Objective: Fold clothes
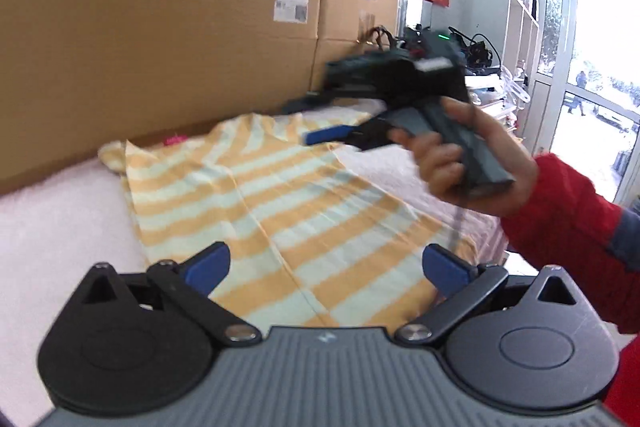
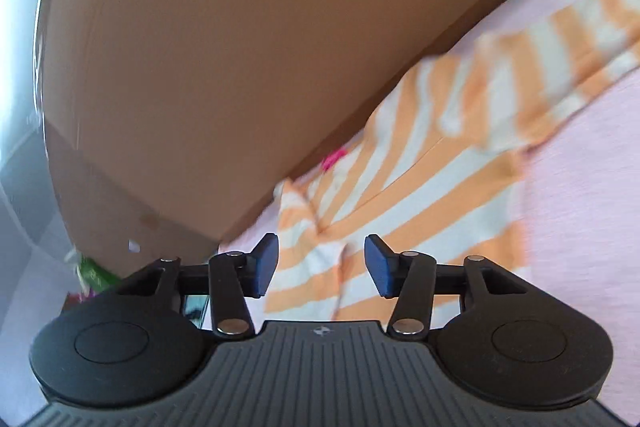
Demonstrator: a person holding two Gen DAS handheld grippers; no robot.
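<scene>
Striped shirt is lying flat just in front of cardboard boxes, long axis along them. Right gripper, spread and empty, is hovering nearer its collar end; left gripper is also spread, empty.

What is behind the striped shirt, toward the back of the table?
Big cardboard boxes stand right behind the striped shirt, which lies on a pale pink cover. A small pink thing peeks out at the shirt's far edge; the shirt hides most of it.
</scene>
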